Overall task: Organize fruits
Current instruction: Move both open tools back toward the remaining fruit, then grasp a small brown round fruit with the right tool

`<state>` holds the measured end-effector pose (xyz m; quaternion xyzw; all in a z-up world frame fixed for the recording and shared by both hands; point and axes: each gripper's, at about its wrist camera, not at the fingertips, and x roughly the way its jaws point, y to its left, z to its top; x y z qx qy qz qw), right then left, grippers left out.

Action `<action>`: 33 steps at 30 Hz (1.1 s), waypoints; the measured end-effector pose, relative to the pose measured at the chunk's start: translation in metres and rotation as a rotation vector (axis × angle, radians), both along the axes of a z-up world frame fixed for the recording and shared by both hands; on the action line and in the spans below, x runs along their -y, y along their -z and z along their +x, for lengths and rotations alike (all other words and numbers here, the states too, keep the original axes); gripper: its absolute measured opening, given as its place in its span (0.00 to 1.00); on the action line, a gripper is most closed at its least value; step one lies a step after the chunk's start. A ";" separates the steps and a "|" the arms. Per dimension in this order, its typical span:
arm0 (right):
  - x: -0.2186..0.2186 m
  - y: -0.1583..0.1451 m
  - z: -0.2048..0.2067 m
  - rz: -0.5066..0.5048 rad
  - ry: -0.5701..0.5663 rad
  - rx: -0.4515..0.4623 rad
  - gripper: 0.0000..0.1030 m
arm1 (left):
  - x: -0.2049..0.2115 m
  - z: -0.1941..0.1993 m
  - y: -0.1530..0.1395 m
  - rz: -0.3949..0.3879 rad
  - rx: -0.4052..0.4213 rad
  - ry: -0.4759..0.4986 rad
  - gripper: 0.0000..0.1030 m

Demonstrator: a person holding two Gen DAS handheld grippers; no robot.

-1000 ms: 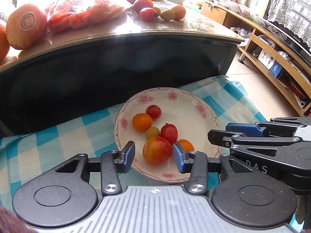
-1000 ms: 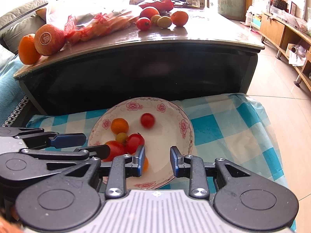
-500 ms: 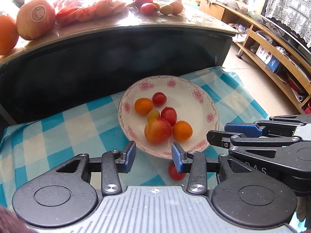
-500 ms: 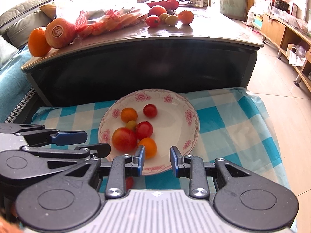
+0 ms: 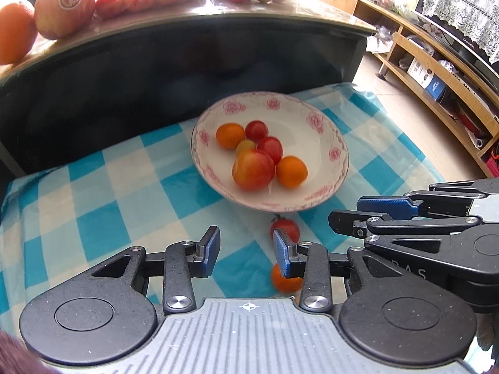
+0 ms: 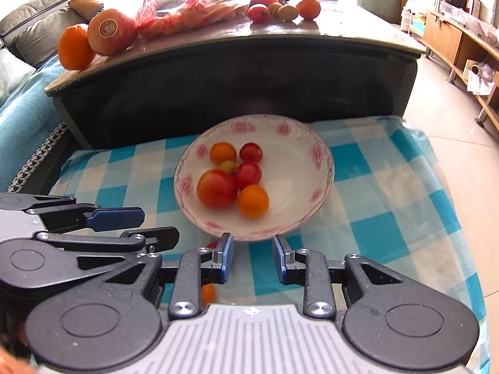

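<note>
Left gripper (image 5: 246, 251), jaws closing on nothing, is nearer: loose red cherry tomato (image 5: 285, 227) at its 1 o'clock, just beside the right fingertip; right gripper (image 6: 252, 260) narrowly apart, empty.

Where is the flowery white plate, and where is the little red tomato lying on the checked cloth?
White floral plate (image 5: 315, 118): left wrist view, far rim.
Small red tomato (image 5: 286, 226): left wrist view, its top.
</note>
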<state>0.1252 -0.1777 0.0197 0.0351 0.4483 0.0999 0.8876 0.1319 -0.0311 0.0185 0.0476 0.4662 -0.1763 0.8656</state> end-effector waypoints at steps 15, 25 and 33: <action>-0.015 0.022 -0.022 0.022 -0.051 -0.096 0.31 | -0.021 -0.027 0.016 0.027 -0.063 0.016 0.48; -0.027 0.034 -0.025 0.069 -0.069 -0.157 0.33 | -0.041 -0.031 0.016 0.015 -0.076 -0.020 0.53; -0.035 0.046 -0.020 0.086 -0.082 -0.189 0.35 | -0.043 -0.028 0.019 0.020 -0.088 -0.030 0.53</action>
